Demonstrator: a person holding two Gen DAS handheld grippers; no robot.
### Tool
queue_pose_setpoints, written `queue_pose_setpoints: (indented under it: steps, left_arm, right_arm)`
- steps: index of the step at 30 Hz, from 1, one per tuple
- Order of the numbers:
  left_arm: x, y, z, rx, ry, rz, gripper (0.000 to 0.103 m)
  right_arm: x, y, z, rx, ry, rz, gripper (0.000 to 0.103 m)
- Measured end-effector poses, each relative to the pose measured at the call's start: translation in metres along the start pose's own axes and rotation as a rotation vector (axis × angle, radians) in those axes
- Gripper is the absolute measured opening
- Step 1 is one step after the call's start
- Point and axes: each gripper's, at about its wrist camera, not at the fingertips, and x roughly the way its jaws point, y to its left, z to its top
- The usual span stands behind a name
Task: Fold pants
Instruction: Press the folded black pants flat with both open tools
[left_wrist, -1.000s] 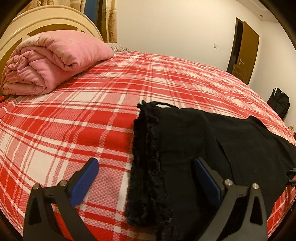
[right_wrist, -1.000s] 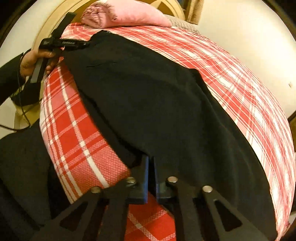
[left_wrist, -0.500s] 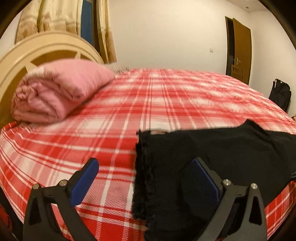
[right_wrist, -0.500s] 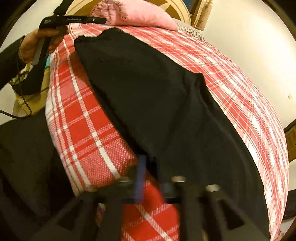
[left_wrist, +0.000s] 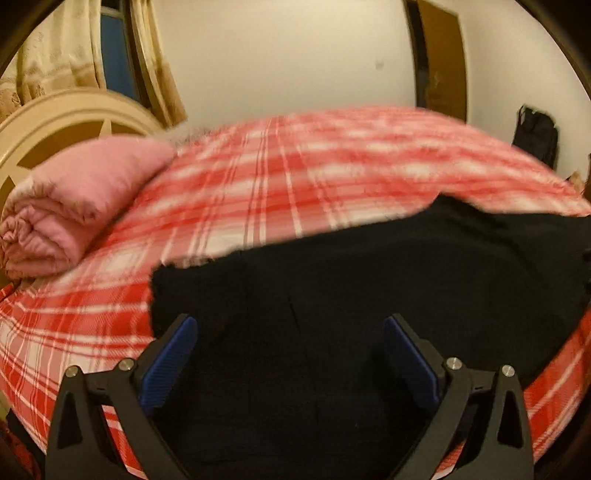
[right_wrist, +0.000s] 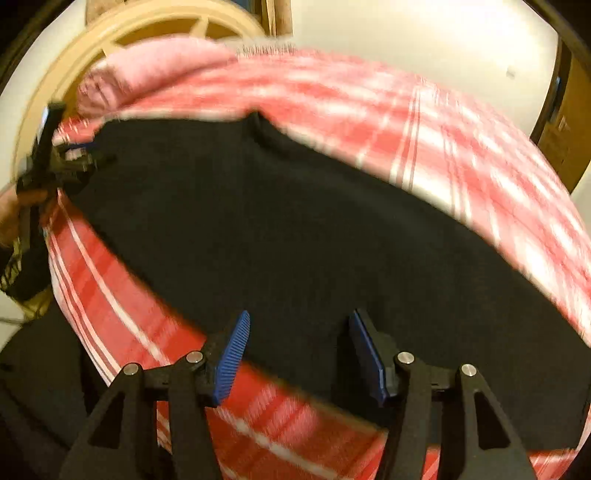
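Black pants (left_wrist: 369, 280) lie flat along the near edge of a bed with a red plaid sheet (left_wrist: 266, 177). In the left wrist view my left gripper (left_wrist: 291, 354) hangs open over the pants' end, both blue pads above black cloth and nothing pinched. In the right wrist view my right gripper (right_wrist: 299, 350) stands open above the pants (right_wrist: 295, 229) at the bed's edge, its pads apart and free of the cloth. At the far left of that view a hand (right_wrist: 11, 214) holds the left gripper (right_wrist: 88, 157) by the pants' other end, blurred.
A folded pink quilt (left_wrist: 81, 199) rests at the head of the bed against a cream headboard (left_wrist: 55, 118). Curtains hang behind it. A brown door (left_wrist: 439, 55) and a black bag (left_wrist: 535, 133) stand by the far wall. The person's dark clothing (right_wrist: 40, 387) is beside the bed.
My right gripper was shut on the pants' edge and has opened and let go. Both grippers have rolled and shifted. The left one now has both fingers over the black cloth.
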Motion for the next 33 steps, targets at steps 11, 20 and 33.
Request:
queue_pose_setpoints:
  steps: [11,20,33]
  left_arm:
    - [0.015,0.003,-0.006,-0.014,0.060,-0.012,0.103]
    - [0.024,0.010,-0.004,-0.041,0.044,-0.047,0.103]
    - [0.031,0.019,0.000,-0.034,0.037,-0.083,0.103]
  right_arm:
    - [-0.021,0.009,0.036,-0.052,-0.006,0.041,0.058]
    - [0.033,0.050,0.142,-0.038,-0.042,0.198,0.058]
    - [0.124,0.025,0.190,0.199,0.049,0.257,0.058]
